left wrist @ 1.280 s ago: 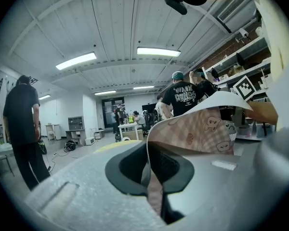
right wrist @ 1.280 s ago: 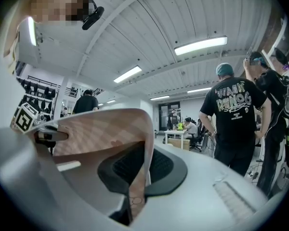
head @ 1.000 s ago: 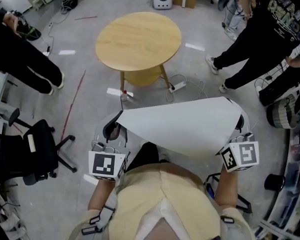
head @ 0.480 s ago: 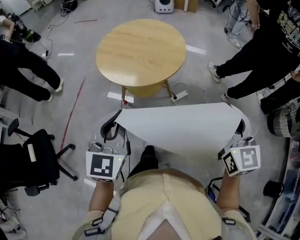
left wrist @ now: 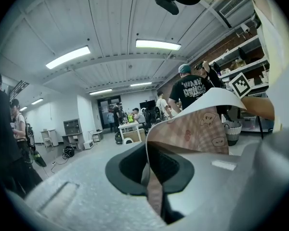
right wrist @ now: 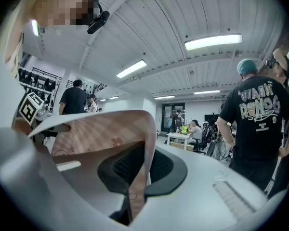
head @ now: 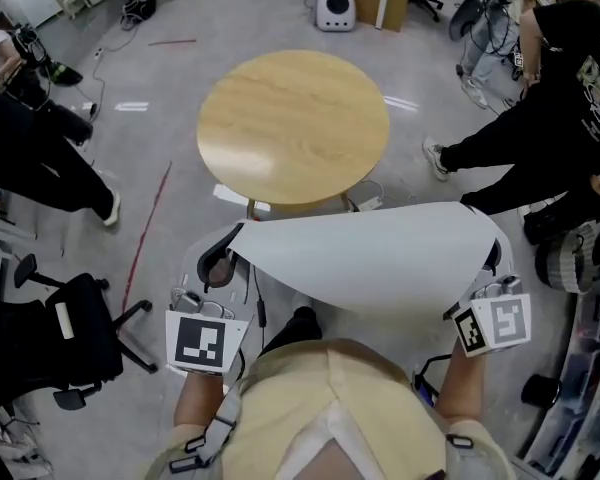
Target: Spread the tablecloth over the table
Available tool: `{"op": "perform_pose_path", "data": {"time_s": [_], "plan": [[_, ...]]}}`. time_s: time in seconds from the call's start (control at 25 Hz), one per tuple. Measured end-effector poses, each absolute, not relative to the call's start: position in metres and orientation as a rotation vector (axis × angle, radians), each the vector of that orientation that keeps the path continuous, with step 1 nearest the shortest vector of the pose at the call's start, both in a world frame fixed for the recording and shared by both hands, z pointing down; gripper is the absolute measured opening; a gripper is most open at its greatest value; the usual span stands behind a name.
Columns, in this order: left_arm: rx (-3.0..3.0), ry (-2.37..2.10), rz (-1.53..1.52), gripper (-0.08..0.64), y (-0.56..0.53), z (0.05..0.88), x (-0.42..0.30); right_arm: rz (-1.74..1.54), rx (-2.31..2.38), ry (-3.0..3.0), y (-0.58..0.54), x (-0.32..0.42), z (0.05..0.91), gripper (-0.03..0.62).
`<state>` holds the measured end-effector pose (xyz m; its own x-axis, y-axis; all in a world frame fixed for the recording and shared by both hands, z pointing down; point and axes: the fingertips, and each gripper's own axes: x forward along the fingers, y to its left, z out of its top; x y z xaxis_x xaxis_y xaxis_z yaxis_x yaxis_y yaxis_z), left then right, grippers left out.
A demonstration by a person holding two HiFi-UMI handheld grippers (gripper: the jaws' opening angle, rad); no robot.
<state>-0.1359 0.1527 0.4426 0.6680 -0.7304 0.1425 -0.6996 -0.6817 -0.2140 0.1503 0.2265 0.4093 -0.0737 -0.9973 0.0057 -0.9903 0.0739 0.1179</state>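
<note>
**A:** Any containers about?

**B:** One pale basket [left wrist: 234,132] at the right edge of the left gripper view. I cannot tell what it holds.

**A:** And the tablecloth [head: 370,258]?

**B:** It is in the air across the lower middle of the head view, white side up and checked side underneath. The left gripper [head: 220,260] is clamped tight on its left corner. The right gripper [head: 490,256] is clamped on the right corner. Each gripper view shows the cloth pinched between closed jaws.

**A:** Where is the table [head: 293,128]?

**B:** It is round and wooden, at upper centre. The cloth's far edge meets its near rim in the frame.

**A:** What is around it?

**B:** A person in black [head: 30,158] stands at the left edge and another [head: 550,118] at the upper right. A black office chair [head: 50,333] sits at lower left. A power strip [head: 365,203] lies on the floor by the table's near legs, and a white appliance [head: 334,8] stands at the top.
</note>
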Motion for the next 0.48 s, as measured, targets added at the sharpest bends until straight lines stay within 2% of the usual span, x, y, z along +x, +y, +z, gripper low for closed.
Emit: {"op": "perform_pose_path", "data": {"time_s": [0.48], "plan": [[-2.669,1.226,-0.242,0.006,0.051,0.41,-0.166,-0.284,2.088,-2.245,0.108,0.123,0.366,0.011]]}}
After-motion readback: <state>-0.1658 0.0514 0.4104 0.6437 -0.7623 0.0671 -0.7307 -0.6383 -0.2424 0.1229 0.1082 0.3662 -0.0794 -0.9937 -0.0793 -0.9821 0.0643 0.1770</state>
